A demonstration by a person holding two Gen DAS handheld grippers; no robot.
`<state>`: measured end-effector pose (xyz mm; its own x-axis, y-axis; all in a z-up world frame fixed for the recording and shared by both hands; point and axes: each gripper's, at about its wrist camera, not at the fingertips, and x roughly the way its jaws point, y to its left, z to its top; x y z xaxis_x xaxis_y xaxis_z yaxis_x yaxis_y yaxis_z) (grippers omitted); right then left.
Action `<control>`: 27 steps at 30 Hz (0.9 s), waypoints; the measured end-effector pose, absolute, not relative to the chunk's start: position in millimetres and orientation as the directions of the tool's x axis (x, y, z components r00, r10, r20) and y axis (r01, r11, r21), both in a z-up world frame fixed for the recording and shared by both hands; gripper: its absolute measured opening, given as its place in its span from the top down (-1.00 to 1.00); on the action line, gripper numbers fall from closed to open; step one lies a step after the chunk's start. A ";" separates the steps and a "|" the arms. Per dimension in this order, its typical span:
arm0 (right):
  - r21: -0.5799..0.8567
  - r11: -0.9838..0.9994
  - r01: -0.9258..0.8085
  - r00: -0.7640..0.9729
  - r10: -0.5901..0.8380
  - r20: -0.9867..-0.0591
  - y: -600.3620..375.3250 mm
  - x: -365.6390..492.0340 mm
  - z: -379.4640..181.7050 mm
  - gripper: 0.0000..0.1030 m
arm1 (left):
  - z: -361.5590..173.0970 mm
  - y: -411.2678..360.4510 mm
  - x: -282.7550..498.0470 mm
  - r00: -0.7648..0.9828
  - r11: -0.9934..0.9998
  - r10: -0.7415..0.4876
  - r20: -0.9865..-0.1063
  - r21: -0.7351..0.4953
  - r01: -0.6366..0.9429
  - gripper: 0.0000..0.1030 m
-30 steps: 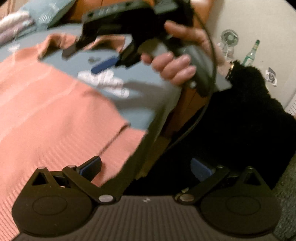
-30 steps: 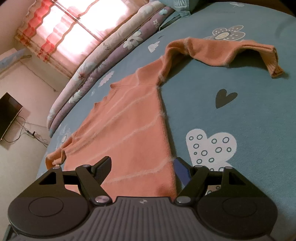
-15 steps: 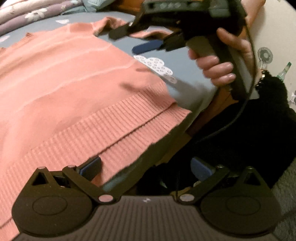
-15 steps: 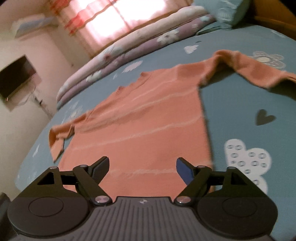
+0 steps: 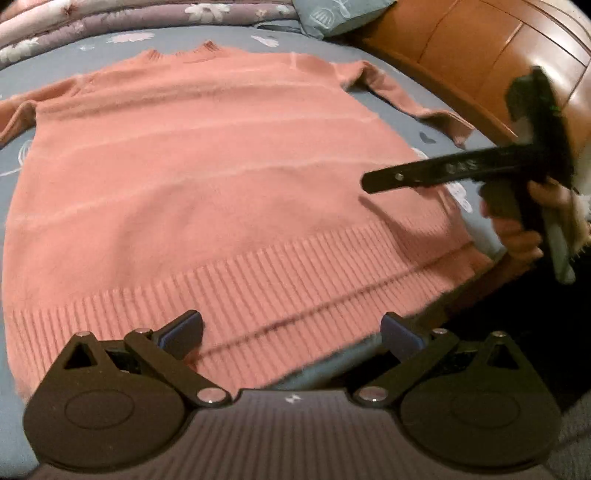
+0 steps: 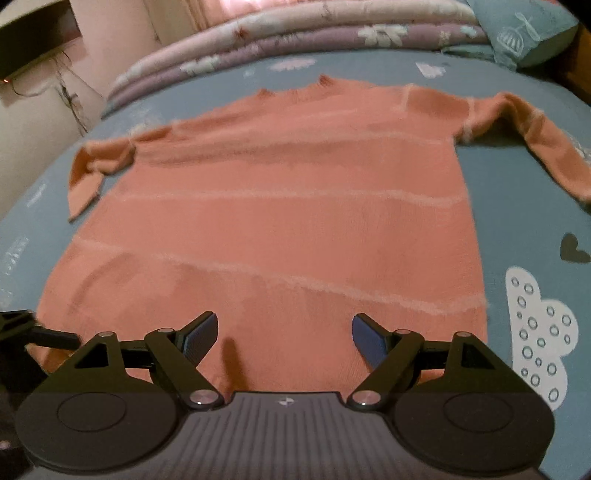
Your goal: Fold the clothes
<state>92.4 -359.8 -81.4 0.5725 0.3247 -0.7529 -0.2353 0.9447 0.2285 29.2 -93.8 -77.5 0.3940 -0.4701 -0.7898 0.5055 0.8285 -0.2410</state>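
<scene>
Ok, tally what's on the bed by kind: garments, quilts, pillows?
Sweater: 1
Folded quilt: 1
Pillow: 1
Total: 3
</scene>
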 end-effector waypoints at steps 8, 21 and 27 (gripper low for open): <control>0.187 0.950 -0.248 0.562 0.299 -0.771 -351.8 91.6 -85.0 -0.94 | -52.5 -85.4 58.3 0.522 0.849 -0.441 -0.730 -0.151 0.506 -0.98; 0.131 0.959 -0.251 0.575 0.257 -0.777 -344.6 91.3 -83.1 -0.98 | -81.7 -95.2 51.7 0.516 0.847 -0.373 -0.771 -0.056 0.528 -0.98; 0.092 0.968 -0.232 0.641 0.224 -0.734 -346.0 89.4 -77.5 -0.98 | -52.9 -113.5 59.5 0.593 0.826 -0.402 -0.698 0.003 0.563 -0.98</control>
<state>89.4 -346.0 -77.5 0.6411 0.2238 -0.7341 -0.2323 0.9683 0.0922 59.5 -113.5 -52.9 0.5927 -0.4016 -0.6982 0.5634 0.8262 0.0030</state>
